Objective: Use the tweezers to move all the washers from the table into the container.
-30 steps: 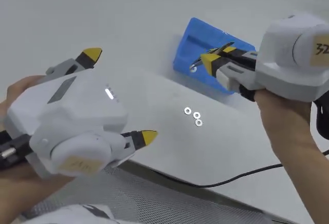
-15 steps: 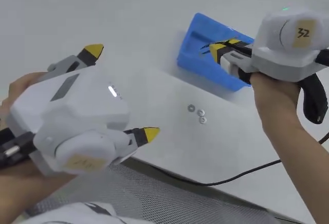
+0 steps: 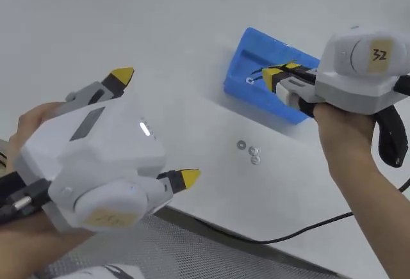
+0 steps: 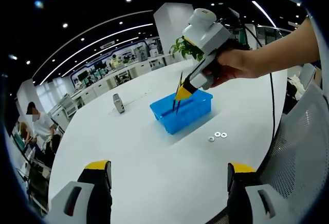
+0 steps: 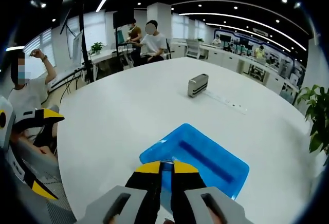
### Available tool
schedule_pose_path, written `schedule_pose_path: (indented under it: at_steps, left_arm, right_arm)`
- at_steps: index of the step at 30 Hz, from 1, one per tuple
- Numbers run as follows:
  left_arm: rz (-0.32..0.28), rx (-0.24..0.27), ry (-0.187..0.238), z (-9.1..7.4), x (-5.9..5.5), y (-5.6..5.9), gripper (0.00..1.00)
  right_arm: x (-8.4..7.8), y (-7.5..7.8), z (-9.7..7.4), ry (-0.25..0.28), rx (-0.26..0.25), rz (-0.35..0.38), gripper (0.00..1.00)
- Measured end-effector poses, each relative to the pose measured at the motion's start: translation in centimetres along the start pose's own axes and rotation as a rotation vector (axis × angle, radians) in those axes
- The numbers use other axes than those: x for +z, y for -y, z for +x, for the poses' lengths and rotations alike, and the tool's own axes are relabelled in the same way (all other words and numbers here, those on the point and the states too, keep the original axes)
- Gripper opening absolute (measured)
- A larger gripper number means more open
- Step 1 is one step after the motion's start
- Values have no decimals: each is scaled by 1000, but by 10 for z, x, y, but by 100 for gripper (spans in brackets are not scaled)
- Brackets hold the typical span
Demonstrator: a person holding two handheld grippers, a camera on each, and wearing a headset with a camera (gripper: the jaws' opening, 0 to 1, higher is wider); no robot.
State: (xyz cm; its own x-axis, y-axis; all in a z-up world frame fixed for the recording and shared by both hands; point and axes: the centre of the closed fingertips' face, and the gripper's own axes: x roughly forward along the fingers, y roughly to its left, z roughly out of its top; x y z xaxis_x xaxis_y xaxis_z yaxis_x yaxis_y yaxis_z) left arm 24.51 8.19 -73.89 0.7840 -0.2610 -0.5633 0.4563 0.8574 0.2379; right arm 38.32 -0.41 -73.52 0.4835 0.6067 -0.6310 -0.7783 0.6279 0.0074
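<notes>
The blue container (image 3: 256, 61) stands on the white table (image 3: 160, 23). My right gripper (image 3: 277, 75) is shut on dark tweezers (image 3: 259, 76), whose tips hang over the container's near-left part. A small pale ring shows at the tips. Three washers (image 3: 250, 151) lie close together on the table just in front of the container. My left gripper (image 3: 155, 125) is held open at the near left with nothing between its yellow-tipped fingers. From the left gripper view the tweezers (image 4: 177, 98) point down into the container (image 4: 181, 112), with the washers (image 4: 218, 135) to its right. My right gripper (image 5: 163, 168) looks down on the container (image 5: 198, 157).
A black cable (image 3: 301, 224) runs over the table's near edge at the right. A grey mesh chair (image 3: 192, 247) sits below that edge. A small grey box (image 5: 198, 85) stands farther back on the table. Several people sit at desks beyond.
The right gripper has carried the tweezers from the container's near edge to over its inside. The left gripper stays open at the near left. The three washers have not moved.
</notes>
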Motion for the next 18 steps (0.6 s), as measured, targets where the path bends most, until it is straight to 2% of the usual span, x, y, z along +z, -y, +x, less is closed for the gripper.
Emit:
schedule_pose_path:
  at_steps: [2,4,7,9,11,15,18]
  left_arm:
    - [14,6,1,-2,2,-1,93]
    - [17,18,45,-6,12,-4,87]
    - [-53,-17,72,-7,20,-4,83]
    - [-67,-11,92,-6,27,-9,80]
    - [-83,-25,136,-4,41,-12,77]
    - [-85,-80,175,-1,65,-11,73]
    - [-71,-125,218,-2,86,-5,59]
  right_arm:
    - [4,-6,-8,17,8,5,1]
    - [5,-11,-15,25,11,-1,2]
    - [6,-19,-27,40,19,-13,2]
    - [3,-24,-31,38,25,-15,2]
    - [-1,-29,-34,35,26,-21,2]
    - [-9,-38,-40,35,37,-10,2]
    - [-14,-44,-42,40,41,13,2]
